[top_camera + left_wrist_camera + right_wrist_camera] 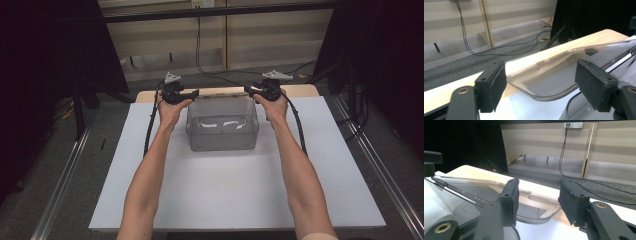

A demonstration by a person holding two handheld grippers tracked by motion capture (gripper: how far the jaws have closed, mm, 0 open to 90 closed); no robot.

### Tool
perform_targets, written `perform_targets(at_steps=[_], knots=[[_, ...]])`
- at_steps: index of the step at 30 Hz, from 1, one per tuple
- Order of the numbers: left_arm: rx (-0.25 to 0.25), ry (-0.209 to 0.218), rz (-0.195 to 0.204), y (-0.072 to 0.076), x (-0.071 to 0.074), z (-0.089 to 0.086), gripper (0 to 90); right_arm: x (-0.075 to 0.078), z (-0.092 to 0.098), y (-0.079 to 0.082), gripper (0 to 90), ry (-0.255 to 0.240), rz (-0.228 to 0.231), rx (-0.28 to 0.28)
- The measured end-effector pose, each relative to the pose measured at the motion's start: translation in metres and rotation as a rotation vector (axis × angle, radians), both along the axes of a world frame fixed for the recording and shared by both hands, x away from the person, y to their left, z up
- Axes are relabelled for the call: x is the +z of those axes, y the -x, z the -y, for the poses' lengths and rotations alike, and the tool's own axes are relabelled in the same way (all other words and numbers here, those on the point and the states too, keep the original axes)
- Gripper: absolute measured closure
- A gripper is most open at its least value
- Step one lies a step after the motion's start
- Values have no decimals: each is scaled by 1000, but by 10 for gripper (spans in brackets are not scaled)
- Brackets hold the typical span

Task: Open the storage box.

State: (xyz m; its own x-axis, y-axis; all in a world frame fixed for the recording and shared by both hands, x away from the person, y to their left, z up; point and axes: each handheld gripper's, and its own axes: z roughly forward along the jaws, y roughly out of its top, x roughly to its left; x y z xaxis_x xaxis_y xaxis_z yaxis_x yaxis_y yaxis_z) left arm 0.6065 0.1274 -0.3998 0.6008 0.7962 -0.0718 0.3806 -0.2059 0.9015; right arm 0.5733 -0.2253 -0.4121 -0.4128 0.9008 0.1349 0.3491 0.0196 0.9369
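Observation:
A clear plastic box (222, 131) stands at the middle far part of a white board (225, 190). Its clear lid (220, 96) lies back along the box's far edge. My left gripper (195, 93) is at the lid's left corner and my right gripper (248, 90) at its right corner, each pointing inward. In the left gripper view the jaws of the left gripper (540, 85) stand apart around the rounded lid corner (549, 77), with gaps at both pads. The right gripper (537, 200) likewise stands open around the other lid corner (534, 211), not pressing it.
The white board lies on a wooden table (300, 90), whose far edge is just behind the lid. A dark wire latch (456, 188) runs along the box rim. Black curtains and tripod legs (80, 110) flank the table. Cables (200, 60) lie on the floor beyond.

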Motion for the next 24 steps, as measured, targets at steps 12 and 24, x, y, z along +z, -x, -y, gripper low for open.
perform_targets(at_steps=[12, 24], knots=[[20, 31, 40, 16, 12, -10, 79, 5, 9, 16, 163, 11, 47, -15], [26, 99, 57, 40, 10, -21, 47, 8, 11, 34, 37, 11, 68, -27]])
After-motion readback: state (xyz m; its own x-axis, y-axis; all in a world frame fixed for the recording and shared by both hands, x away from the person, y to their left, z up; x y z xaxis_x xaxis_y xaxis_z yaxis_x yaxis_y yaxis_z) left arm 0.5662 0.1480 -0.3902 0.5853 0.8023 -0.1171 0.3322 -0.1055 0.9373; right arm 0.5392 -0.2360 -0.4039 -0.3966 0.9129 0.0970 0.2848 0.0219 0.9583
